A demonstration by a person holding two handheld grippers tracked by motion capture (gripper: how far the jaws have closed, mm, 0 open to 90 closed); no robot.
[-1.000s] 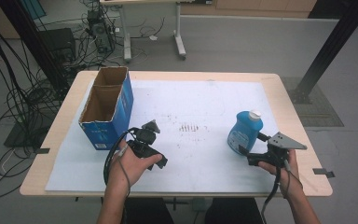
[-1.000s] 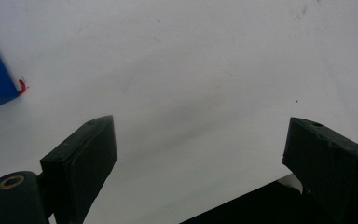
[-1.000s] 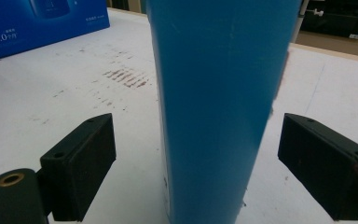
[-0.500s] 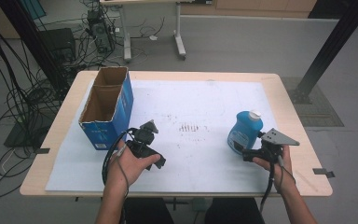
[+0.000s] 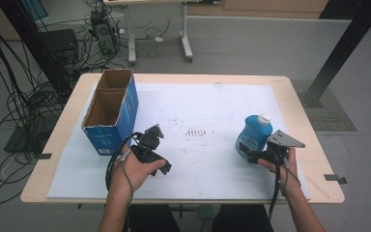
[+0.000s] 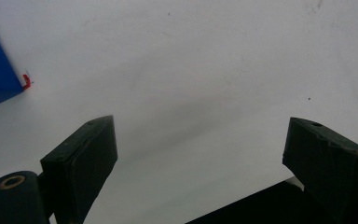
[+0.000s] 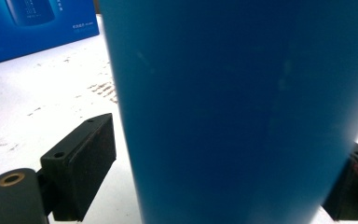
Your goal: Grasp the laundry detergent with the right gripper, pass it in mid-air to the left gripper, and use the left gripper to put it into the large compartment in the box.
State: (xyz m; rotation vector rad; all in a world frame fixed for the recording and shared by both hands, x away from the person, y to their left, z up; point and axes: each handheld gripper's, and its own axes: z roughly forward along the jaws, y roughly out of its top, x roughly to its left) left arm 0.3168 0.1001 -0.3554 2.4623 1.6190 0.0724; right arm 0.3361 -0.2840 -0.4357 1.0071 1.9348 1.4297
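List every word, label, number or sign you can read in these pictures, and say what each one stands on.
Blue cardboard box: white print beside a pictured bottle, with a character that looks like "月"; the rest is too small to read.
Same box in the high view: pale marks on the near face, blurred.
Blue plastic bottle with white cap: dark label, unreadable.
White table sheet: dark smudges, no text.

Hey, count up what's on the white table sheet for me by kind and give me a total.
Blue bottle: 1
Blue cardboard box: 1
Hand-held claw: 2, left claw and right claw
Total: 4
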